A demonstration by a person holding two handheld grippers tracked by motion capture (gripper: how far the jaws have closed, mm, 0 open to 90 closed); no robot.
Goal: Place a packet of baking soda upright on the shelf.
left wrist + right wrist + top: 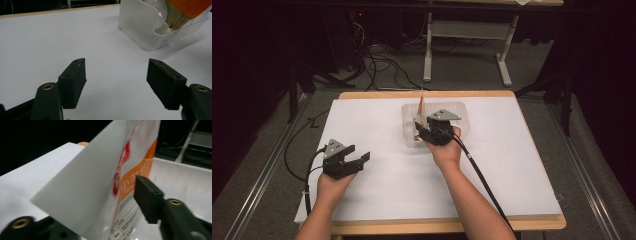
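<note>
A white and orange snack packet (421, 103) stands upright in a clear plastic bin (460, 114) at the table's middle back. My right gripper (421, 129) reaches into the bin at the packet. In the right gripper view the packet (100, 175) rises between the jaws. One finger (147, 197) stands just beside it, the other is hidden behind it, and the jaws are parted. My left gripper (358, 152) rests open over the white mat at the left, nothing between its jaws. In the left gripper view the gripper (116, 75) faces the bin (140, 27) and the packet (185, 10).
A white mat (377, 190) covers the wooden table (437, 225). A black cable (482, 175) trails from my right gripper across the mat to the front edge. Beyond the table, cables (377, 65) lie on the floor beside a grey desk frame (428, 50).
</note>
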